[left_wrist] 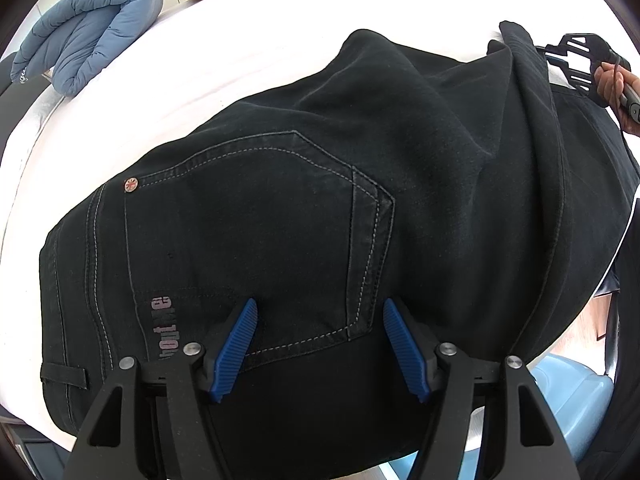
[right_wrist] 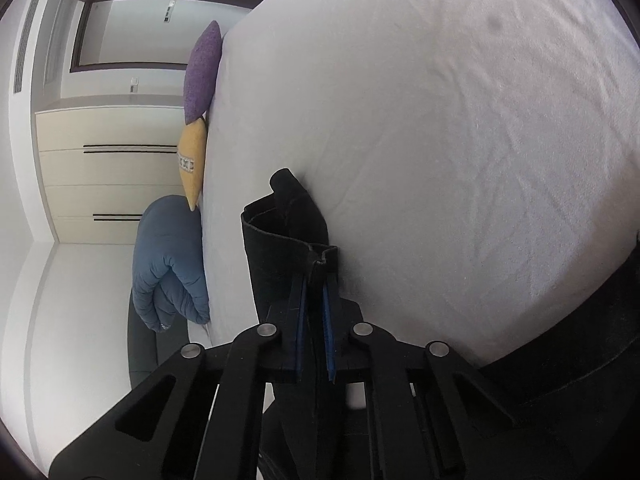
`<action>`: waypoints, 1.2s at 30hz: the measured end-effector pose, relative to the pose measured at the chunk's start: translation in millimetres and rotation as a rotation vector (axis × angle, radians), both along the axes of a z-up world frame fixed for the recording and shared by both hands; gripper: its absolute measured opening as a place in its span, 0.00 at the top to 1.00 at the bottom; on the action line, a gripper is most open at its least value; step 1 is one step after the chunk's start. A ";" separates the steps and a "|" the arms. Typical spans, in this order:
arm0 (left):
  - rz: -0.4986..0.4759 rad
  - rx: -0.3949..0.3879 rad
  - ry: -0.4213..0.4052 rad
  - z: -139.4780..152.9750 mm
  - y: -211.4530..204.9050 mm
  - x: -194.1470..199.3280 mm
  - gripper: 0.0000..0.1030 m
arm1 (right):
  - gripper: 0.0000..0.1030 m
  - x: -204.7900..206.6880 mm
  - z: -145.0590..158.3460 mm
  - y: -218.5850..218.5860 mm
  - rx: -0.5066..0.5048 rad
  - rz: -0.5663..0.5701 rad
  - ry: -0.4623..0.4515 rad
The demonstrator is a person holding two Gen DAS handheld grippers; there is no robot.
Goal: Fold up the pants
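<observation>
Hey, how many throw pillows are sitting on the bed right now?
2. A purple fabric pillow and a tan pillow with a patterned band lie side by side at the far edge of the white bed sheet. Others may be hidden out of frame.

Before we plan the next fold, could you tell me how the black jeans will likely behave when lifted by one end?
The black jeans look floppy: they bunch and drape. The hem in the right gripper holds a stiff cuff, so denim probably sags heavily without slipping.

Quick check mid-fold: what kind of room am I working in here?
Most likely a bedroom: the black pants lie on a white-sheeted bed, with pillows at its far end and built-in wardrobe doors behind.
</observation>
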State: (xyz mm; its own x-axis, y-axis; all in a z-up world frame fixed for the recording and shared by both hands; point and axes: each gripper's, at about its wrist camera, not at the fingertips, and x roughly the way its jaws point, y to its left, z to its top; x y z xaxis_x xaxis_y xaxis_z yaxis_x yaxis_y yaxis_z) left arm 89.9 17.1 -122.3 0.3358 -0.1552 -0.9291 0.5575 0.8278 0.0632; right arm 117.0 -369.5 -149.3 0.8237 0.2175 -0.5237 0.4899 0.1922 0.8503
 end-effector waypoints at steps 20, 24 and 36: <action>-0.063 0.001 0.011 3.2 5.6 5.8 0.34 | 0.94 -201.4 111.6 32.1 -0.197 -0.227 0.168; -0.085 0.008 0.022 5.1 6.1 10.5 0.33 | 0.95 -241.1 75.8 37.7 -0.109 -0.299 0.223; -0.154 0.049 0.044 11.0 -4.1 25.9 0.31 | 0.95 -257.0 81.3 40.5 -0.127 -0.327 0.213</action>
State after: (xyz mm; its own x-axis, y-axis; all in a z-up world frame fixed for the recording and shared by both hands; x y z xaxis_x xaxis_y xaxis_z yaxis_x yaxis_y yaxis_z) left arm 115.8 13.0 -111.3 0.2701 -0.1558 -0.9501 0.6806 0.7289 0.0739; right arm -140.0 -329.1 -68.0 0.7087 -0.1158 -0.6960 0.7054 0.0940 0.7026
